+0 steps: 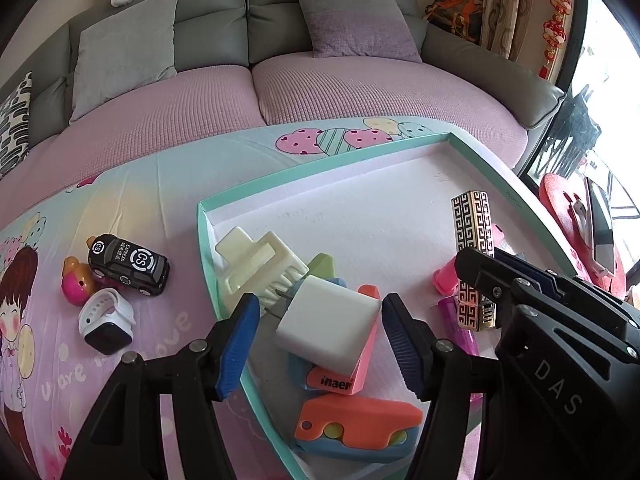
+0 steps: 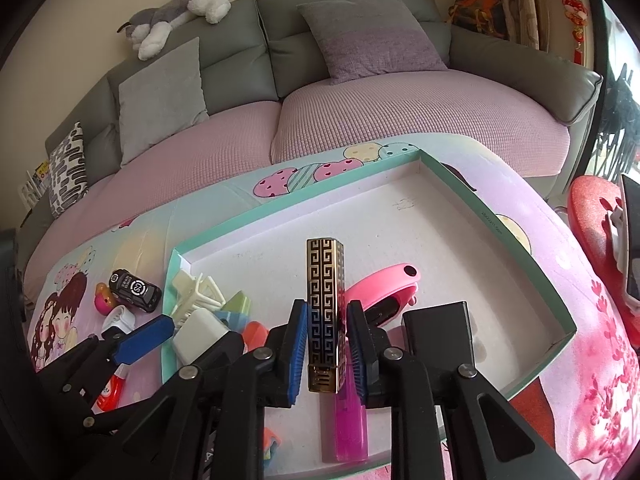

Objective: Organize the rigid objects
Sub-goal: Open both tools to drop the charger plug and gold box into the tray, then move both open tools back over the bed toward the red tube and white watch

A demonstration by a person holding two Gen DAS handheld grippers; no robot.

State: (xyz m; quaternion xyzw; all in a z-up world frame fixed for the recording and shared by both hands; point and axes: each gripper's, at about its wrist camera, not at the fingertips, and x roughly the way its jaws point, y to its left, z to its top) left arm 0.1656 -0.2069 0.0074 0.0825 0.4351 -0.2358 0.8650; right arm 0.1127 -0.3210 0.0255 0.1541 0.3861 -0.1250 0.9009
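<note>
Rigid objects are partly sorted: most already sit inside the shallow teal-rimmed box lid [image 2: 496, 240] on the cartoon-printed tablecloth [image 1: 120, 200], while a few wait outside it. In the lid's 7 o'clock corner lie a cream plastic claw hair clip [image 1: 256, 264] with comb-like teeth, a smooth white cube charger [image 1: 332, 326] resting tilted on a pile of coral, blue and green plastic pieces [image 1: 356, 420], all matte and blocky. Nearer the lid's middle stands a tall square lipstick case [image 2: 325, 312], glossy gold and black with a Greek-key pattern, upright on the lid's white floor; the right gripper [image 2: 325, 344] has its blue ribbed pads on either side of it, with a sliver of space on the right pad, so it looks just let go rather than clamped. Below it lies a translucent magenta lighter [image 2: 350, 428], and at its 2 o'clock a glossy pink rounded band [image 2: 384, 284]. The left gripper [image 1: 320, 340] hangs half open over the charger, fingers apart from it and holding nothing. Outside the lid, at 9 o'clock, remain a black toy car [image 1: 128, 264], a white smartwatch [image 1: 106, 320], a small pink and orange toy [image 1: 76, 284] and a red-and-white tube [image 2: 110, 390]. I judge roughly two thirds done; those four are probably left to move.
</note>
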